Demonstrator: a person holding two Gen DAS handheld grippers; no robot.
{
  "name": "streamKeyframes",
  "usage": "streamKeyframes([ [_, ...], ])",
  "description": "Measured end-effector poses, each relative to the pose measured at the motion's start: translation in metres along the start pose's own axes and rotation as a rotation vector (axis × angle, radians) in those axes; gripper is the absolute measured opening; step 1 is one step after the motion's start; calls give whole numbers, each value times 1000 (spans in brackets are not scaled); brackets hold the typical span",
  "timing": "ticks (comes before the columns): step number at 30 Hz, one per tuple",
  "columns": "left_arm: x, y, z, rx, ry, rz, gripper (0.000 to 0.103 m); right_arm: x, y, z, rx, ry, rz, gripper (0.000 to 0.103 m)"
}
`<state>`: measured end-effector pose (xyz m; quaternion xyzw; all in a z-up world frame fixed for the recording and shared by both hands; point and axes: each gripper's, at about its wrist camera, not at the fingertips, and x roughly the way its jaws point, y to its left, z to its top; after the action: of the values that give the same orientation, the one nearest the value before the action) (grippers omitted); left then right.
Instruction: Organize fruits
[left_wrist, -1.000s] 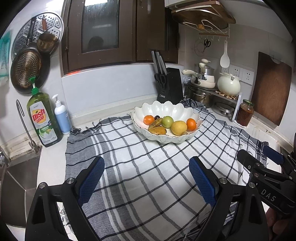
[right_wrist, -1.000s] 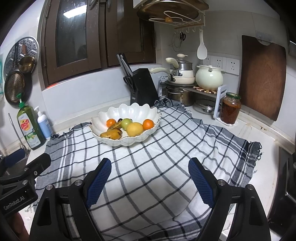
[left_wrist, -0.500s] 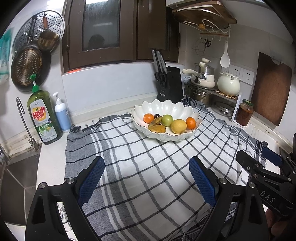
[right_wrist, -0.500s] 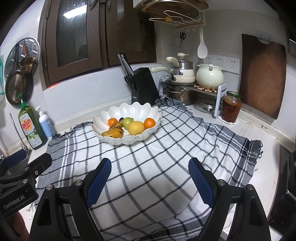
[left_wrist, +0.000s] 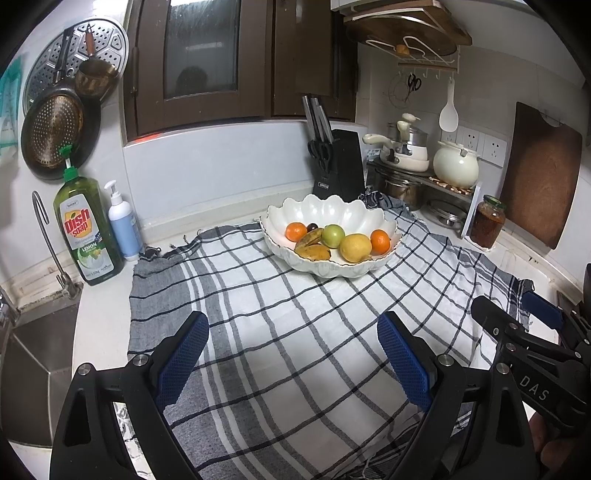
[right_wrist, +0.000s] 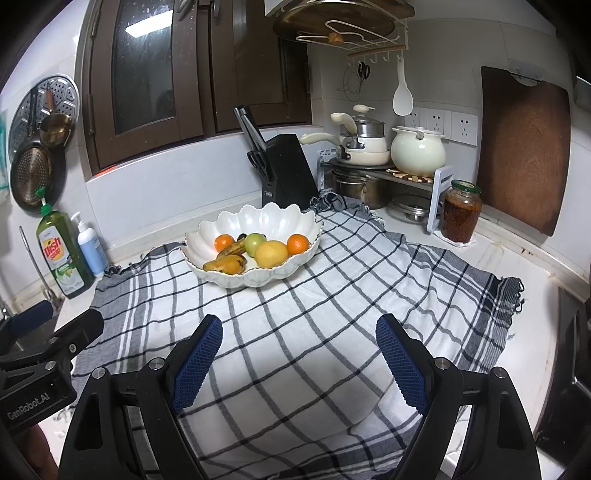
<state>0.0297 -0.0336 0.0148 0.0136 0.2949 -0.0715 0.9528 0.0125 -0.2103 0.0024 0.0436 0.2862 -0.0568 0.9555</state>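
White porcelain, the scalloped bowl (left_wrist: 328, 236) is sitting at the checked cloth's (left_wrist: 295, 332) far end, already holding every fruit; nothing seems left outside. The bananas (right_wrist: 225, 263) are lying lengthwise across it. Left gripper (left_wrist: 295, 363) and right gripper (right_wrist: 297, 363) are hovering spread wide, empty.

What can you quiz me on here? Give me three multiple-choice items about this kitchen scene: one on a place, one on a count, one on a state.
1. Where does the white bowl stand?
A. in the sink
B. on the checked cloth
C. on the pot shelf

2. How many orange fruits lie in it?
A. two
B. four
C. none

3. How are the right gripper and the left gripper?
A. both shut on fruit
B. one holds the bowl
C. both open, empty

Key: 1 B, the cloth lies under the bowl; 2 A, one orange fruit on the left, another on the right; 3 C, only cloth shows between the pads.
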Motion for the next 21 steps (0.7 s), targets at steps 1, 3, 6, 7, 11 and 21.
streamKeyframes([
  [1, 0, 0, 0, -1, 2, -1, 94, 0, 0, 0, -2, 1, -1, 86],
  [3, 0, -1, 0, 3, -2, -2, 94, -1, 0, -1, -3, 3, -2, 86],
  [6, 0, -3, 0, 7, -1, -7, 94, -1, 0, -1, 1, 0, -3, 86],
  [7, 1, -3, 0, 6, 2, -11, 94, -2, -1, -2, 5, 1, -2, 86],
  [11, 2, -4, 0, 7, 7, -13, 94, -2, -3, -3, 9, 2, -4, 86],
  [21, 4, -5, -3, 8, 11, -11, 94, 1, -2, -4, 12, 8, 0, 86],
])
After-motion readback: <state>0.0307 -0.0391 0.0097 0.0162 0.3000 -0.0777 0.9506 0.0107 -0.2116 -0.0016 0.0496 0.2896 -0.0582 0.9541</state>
